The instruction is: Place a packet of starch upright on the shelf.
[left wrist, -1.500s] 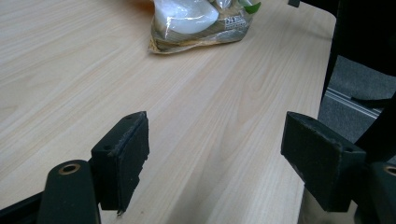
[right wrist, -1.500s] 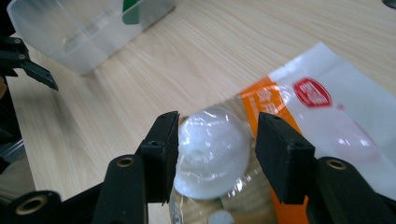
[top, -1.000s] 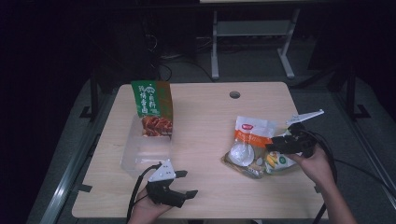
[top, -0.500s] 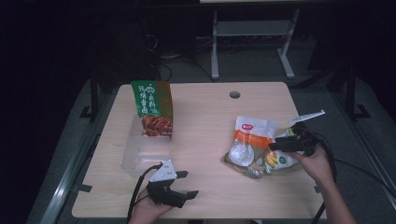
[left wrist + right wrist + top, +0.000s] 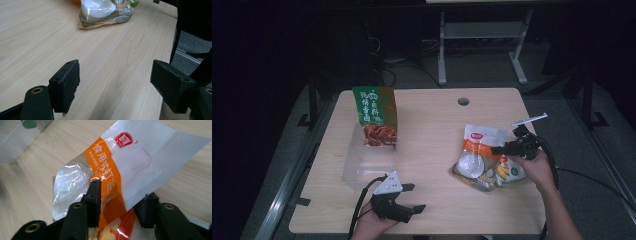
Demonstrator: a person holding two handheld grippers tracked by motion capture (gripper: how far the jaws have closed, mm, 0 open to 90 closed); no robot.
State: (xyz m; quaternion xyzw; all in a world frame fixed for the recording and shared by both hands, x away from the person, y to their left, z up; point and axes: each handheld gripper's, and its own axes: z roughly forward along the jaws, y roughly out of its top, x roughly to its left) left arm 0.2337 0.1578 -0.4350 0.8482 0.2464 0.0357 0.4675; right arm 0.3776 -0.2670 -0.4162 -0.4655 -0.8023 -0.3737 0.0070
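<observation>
On the near left edge of the counter (image 5: 432, 120) my left tool (image 5: 408, 197) rests with its jaws spread wide and nothing between them, so that side carries little risk for now. Farther left and back, a clear plastic bin (image 5: 364, 162) stands with a green-and-brown snack bag (image 5: 374, 115) upright at its far end. Over to the right lies the white baking soda bag with the orange band (image 5: 117, 175), stacked on a pile of other food packets (image 5: 492, 172). My right tool (image 5: 120, 202) has just been closing; its jaws straddle the bag's near edge, and I judge the pads not yet pressing. My worry is that slick, thin film: a bite on the edge alone could slip out or tear on the lift. Equally, closing too deep could catch a packet underneath and drag the whole pile along.
</observation>
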